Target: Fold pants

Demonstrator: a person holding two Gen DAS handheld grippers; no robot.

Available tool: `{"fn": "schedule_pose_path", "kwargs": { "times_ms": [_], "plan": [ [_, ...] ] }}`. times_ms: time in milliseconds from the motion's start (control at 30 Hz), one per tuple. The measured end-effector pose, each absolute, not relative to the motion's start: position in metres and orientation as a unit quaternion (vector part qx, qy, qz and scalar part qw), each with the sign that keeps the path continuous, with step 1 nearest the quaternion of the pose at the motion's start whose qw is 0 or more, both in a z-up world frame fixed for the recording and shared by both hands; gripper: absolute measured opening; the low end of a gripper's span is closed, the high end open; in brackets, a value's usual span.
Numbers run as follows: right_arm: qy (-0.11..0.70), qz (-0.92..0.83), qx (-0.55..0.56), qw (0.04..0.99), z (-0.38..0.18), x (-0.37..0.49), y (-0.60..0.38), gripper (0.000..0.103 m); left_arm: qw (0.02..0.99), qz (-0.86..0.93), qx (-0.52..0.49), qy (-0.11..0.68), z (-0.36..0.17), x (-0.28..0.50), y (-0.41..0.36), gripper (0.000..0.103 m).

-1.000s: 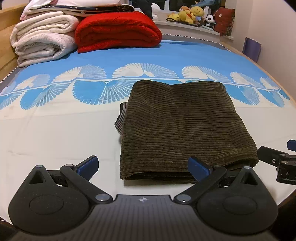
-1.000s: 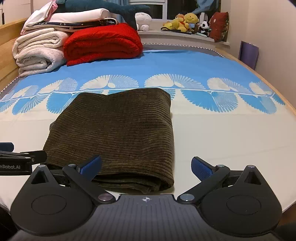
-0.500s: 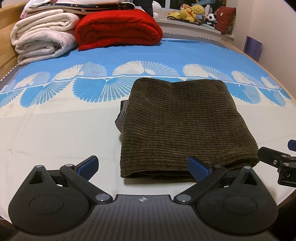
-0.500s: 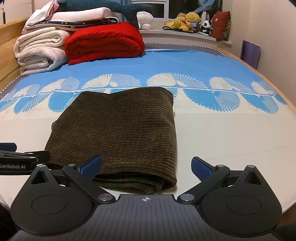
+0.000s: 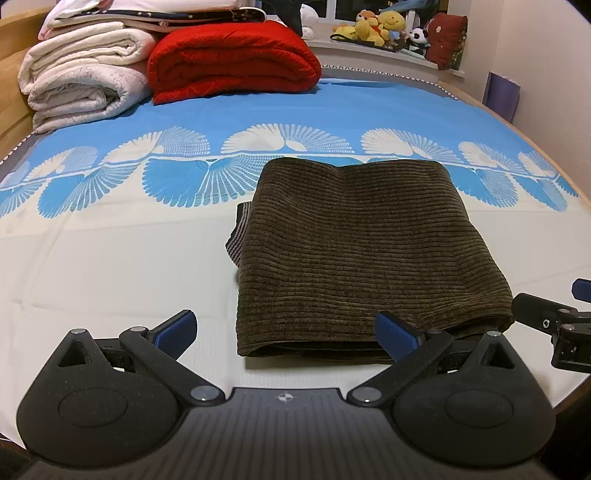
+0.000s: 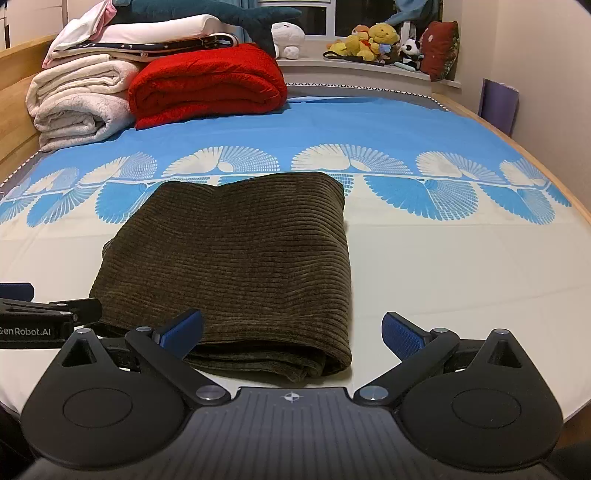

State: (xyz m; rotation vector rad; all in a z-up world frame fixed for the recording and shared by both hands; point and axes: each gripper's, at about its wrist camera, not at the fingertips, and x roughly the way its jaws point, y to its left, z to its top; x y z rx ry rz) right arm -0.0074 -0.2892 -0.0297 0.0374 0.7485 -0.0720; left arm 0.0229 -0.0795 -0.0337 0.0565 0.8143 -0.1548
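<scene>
The folded pants lie on the bed, with both the left hand-held gripper and the right hand-held gripper spread wide and holding nothing.

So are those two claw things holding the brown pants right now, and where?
Nothing is held. The left hand-held gripper and right hand-held gripper are both open, just short of the folded pants.

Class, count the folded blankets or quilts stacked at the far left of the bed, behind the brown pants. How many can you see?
3 clearly: a red blanket, an upper cream blanket left of it, and a lower cream blanket beneath that. Thinner folded bedding lies on top; its layers cannot be counted.
</scene>
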Motion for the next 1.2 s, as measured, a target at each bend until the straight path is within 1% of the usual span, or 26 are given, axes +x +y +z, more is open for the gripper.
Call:
{"fn": "schedule_pose_path", "kwargs": {
  "times_ms": [1200],
  "plan": [
    [0.366,-0.035,0.02,0.93,-0.0296,-0.007,-0.2899,0.102,0.915,-0.08,0.031,0.394,-0.036,0.0217,-0.0822,0.103]
  ]
}}
